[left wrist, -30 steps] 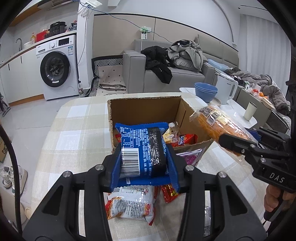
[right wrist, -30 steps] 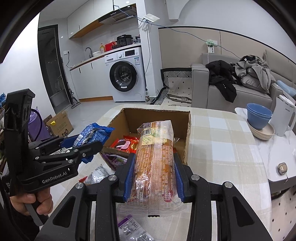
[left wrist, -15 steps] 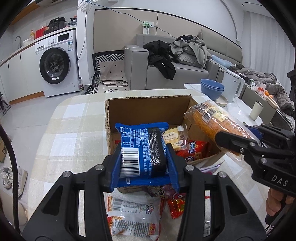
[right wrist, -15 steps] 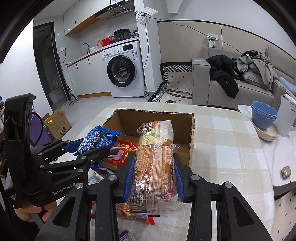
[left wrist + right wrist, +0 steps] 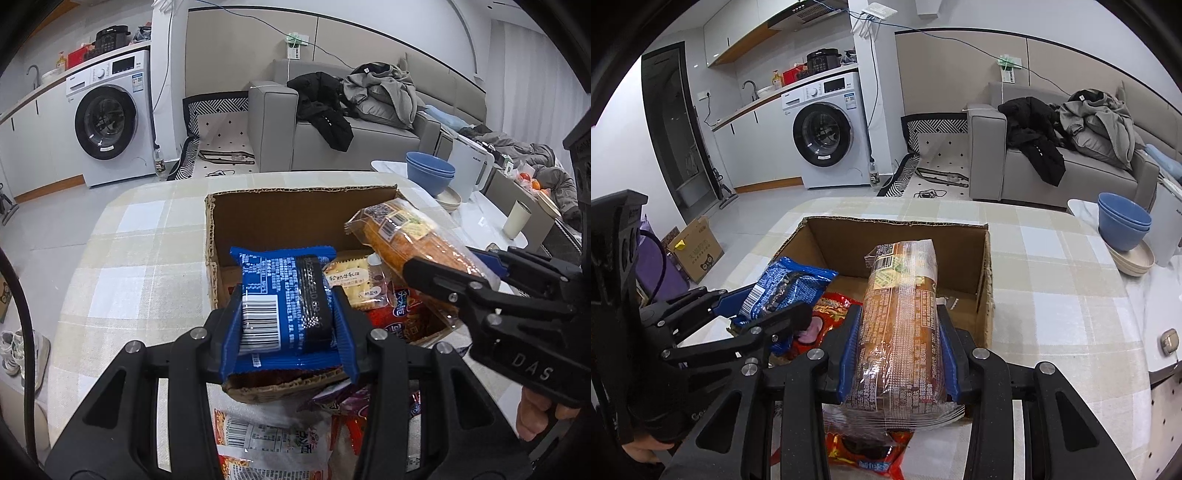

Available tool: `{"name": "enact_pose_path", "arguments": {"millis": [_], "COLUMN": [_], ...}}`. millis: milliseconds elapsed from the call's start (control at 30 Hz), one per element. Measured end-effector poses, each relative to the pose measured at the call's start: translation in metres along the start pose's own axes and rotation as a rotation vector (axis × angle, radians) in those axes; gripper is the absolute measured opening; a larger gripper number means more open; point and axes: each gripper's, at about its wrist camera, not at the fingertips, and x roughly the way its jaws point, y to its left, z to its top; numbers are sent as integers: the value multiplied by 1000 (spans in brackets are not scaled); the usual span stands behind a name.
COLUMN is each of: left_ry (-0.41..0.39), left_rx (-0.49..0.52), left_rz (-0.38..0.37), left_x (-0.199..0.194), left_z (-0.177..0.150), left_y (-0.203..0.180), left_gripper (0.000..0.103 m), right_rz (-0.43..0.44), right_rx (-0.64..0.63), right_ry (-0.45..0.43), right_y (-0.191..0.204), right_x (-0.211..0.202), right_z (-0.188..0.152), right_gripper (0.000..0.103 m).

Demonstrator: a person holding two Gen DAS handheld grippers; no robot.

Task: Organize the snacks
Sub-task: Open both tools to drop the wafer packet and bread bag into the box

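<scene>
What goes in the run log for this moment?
left hand-held gripper: shut on blue foil snack packet | right hand-held gripper: shut on clear-wrapped bread loaf | both over open cardboard box

Your white snack packet point(image 5: 266, 443) at 6 o'clock: cut by frame edge. Box floor point(image 5: 849, 284) mostly hidden under packets; label print unreadable.

The table point(image 5: 122, 258) wears a cloth checked in pale beige, cream and white. The cardboard box point(image 5: 295, 206) on it is plain brown. One snack packet point(image 5: 284, 295) is deep blue with white print, a black band and a white barcode patch; the long packet point(image 5: 901, 317) is clear film over orange-brown contents, with green and yellow labels. Red wrappers point(image 5: 399, 317) show in the box. Both tools are black with blue pads point(image 5: 847, 354). Blue bowls point(image 5: 1123, 221) sit on a cream dish.
</scene>
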Motion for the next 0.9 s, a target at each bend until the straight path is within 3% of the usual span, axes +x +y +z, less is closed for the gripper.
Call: {"name": "enact_pose_path", "arguments": {"millis": [267, 400, 700, 900], "left_ry": [15, 10, 26, 29], "left_rx": [30, 59, 62, 47], "left_rz": [34, 73, 65, 70], "left_x": [17, 22, 25, 29], "left_z": [4, 4, 8, 12], "left_y": [-6, -12, -14, -15], "left_gripper": [41, 41, 41, 45], "right_rz": [-35, -58, -40, 3], "right_rx": [59, 30, 47, 63], "right_ry": [48, 35, 39, 3], "right_y": [-4, -3, -7, -17], "right_x": [22, 27, 27, 18], "right_z": [-2, -5, -1, -1], "right_gripper": [38, 38, 39, 52]}}
